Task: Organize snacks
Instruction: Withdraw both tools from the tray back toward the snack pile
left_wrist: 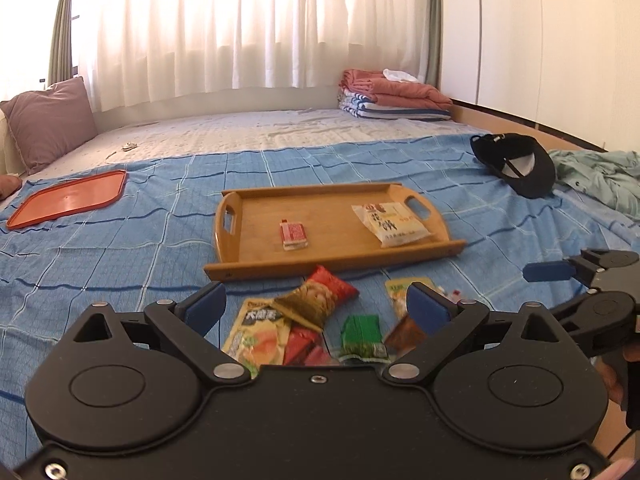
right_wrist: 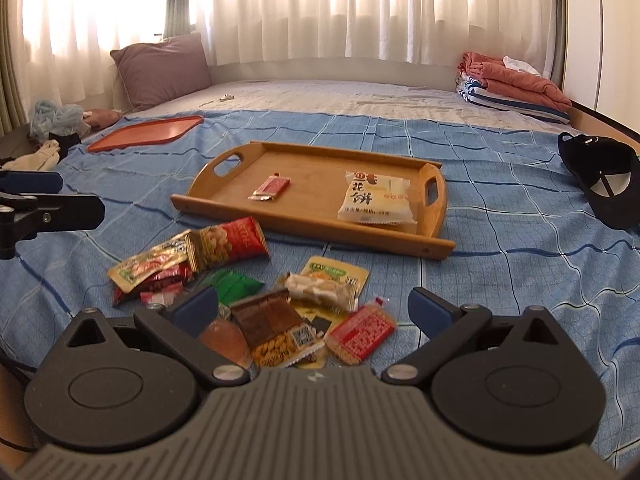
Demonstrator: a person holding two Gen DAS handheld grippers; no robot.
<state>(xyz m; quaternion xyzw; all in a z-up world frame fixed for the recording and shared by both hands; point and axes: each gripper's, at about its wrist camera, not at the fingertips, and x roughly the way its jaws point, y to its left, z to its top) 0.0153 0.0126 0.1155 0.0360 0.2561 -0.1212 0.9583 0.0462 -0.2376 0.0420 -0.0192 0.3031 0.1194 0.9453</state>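
Observation:
A wooden tray (left_wrist: 320,256) (right_wrist: 224,168) lies on the blue bed cover and holds a small red packet (left_wrist: 293,235) (right_wrist: 270,187) and a white pastry pack (left_wrist: 392,220) (right_wrist: 374,200). A pile of several snack packets (left_wrist: 312,320) (right_wrist: 256,288) lies in front of it. My left gripper (left_wrist: 316,304) is open and empty above the pile. My right gripper (right_wrist: 314,308) is open and empty above the pile's right part, over a red-and-white packet (right_wrist: 360,336). The right gripper also shows in the left wrist view (left_wrist: 548,270).
An orange tray (left_wrist: 68,198) (right_wrist: 148,132) lies far left. A black cap (left_wrist: 520,168) (right_wrist: 604,184) and a green garment (left_wrist: 600,180) lie at the right. Folded blankets (left_wrist: 392,96) (right_wrist: 516,80) and a mauve pillow (left_wrist: 48,120) (right_wrist: 160,68) sit at the back.

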